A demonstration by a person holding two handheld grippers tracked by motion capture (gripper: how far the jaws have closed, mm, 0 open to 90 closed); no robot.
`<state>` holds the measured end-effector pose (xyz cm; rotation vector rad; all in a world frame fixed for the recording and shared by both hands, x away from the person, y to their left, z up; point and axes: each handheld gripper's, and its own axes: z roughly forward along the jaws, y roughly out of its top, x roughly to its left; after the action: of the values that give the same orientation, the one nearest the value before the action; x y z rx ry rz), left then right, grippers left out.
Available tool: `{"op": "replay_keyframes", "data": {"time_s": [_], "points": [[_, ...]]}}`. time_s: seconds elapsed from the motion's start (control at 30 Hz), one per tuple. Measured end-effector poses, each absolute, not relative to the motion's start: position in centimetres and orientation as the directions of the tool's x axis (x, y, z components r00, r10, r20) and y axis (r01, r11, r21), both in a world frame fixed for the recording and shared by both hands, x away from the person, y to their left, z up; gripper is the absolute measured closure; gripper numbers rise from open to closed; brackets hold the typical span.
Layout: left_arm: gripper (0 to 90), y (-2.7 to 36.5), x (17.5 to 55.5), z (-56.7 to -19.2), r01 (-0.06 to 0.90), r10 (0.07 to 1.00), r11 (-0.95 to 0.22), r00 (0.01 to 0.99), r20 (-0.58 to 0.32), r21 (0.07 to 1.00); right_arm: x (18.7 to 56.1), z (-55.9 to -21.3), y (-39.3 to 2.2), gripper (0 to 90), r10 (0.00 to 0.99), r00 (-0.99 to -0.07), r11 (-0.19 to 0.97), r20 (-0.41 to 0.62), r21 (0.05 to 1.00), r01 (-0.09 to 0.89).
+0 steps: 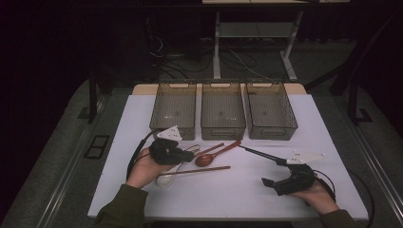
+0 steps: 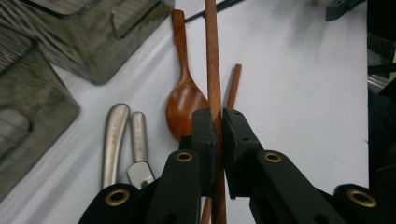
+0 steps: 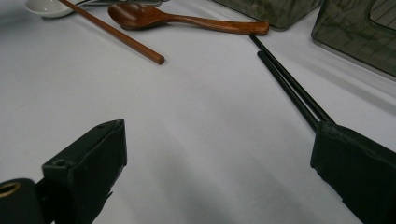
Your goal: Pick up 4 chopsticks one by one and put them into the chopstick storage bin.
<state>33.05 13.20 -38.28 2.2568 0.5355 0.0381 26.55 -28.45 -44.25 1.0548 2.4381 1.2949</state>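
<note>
Gripping one brown chopstick [image 2: 214, 60] of two, three bins [image 1: 223, 111]

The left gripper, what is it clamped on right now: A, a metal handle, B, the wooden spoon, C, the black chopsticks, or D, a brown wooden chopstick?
D: in the left gripper view the left gripper has its jaws pressed against a brown wooden chopstick, with the wooden spoon lying beside it on the table.

Three smoky translucent plastic baskets [image 1: 222, 115] stand side by side along the far part of the white bench [image 1: 247, 190]. In front of them lie a reddish-brown wooden spoon [image 1: 216, 153], a white ceramic soup spoon [image 1: 167, 179], two silver metal utensil handles [image 2: 122, 140] and a pair of thin black chopsticks [image 3: 289, 86].
</note>
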Motion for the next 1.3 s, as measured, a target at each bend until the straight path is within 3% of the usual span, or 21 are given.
{"op": "replay_keyframes", "data": {"time_s": [0.77, 1.3], "points": [[82.9, 14.2, 37.0, -35.7, 0.432, 0.465, -0.515, 0.866, -0.182, 0.741, 26.6, -44.4, -28.3, 3.7, 0.673, -0.719, 0.358, 0.174, 0.773, 0.523], [82.9, 14.9, 41.2, -33.8, 0.484, 0.584, -0.466, 0.797, -0.153, 0.741, 26.7, -44.5, -28.4, 3.7, 0.672, -0.722, 0.364, 0.166, 0.775, 0.517]]}}
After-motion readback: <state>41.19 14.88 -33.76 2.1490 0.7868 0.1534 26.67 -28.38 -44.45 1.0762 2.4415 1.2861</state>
